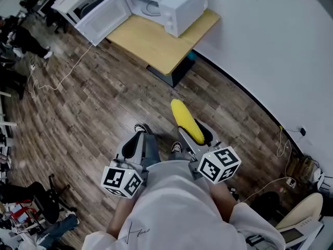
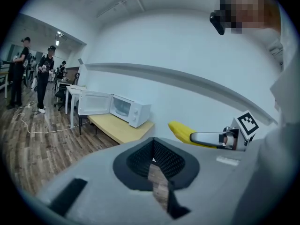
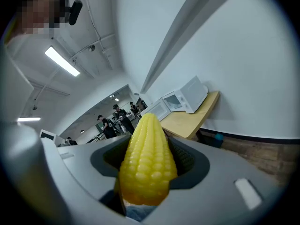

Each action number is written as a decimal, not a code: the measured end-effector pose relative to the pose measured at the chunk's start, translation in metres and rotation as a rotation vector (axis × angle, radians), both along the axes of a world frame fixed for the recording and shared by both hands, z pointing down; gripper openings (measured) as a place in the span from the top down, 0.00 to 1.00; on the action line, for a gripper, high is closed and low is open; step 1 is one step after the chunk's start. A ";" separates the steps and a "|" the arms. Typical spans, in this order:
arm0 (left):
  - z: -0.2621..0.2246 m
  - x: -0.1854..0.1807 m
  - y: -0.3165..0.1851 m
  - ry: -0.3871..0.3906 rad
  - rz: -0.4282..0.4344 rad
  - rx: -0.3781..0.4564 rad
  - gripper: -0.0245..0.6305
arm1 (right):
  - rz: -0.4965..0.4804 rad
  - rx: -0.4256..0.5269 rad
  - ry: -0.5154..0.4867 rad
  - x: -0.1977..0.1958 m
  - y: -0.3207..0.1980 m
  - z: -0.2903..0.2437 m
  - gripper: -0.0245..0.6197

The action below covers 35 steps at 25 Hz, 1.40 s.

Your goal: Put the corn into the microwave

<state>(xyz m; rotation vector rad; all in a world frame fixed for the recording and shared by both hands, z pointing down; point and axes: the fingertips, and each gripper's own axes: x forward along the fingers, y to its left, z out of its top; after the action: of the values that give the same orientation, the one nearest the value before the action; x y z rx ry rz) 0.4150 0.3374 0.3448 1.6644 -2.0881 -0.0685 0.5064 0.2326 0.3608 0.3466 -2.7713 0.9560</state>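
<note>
The head view looks steeply down from over the person's [image 1: 171, 207] shoulders onto the floor [image 1: 93, 103], the microwave [image 1: 171, 4] far ahead on its worktop [image 1: 151, 40]. Each gripper view sits close behind its own fingers [image 2: 89, 168], facing forward across the room; all three share that distant microwave.

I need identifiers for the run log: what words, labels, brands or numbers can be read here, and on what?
No text is legible in any view.
Cubes on the left tool and right tool: black-and-white square patterns, no words.
Microwave: no readable label.
White shirt: small dark scrawl, too small to read.
</note>
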 end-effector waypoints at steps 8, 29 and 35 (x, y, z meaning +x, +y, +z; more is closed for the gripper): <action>0.008 -0.040 0.000 0.018 -0.038 -0.004 0.98 | -0.025 0.004 0.023 -0.041 -0.006 0.002 0.56; 0.002 -0.228 -0.021 0.070 -0.030 0.002 0.98 | -0.045 -0.017 0.078 -0.233 -0.017 0.000 0.56; -0.001 -0.286 -0.015 0.082 -0.004 0.010 0.98 | -0.032 -0.017 0.097 -0.294 -0.015 0.002 0.56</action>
<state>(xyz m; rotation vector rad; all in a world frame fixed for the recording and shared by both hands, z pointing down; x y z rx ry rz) 0.1287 0.3224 0.3442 1.6353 -2.0335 -0.1458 0.2128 0.2174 0.3630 0.3355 -2.6721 0.9292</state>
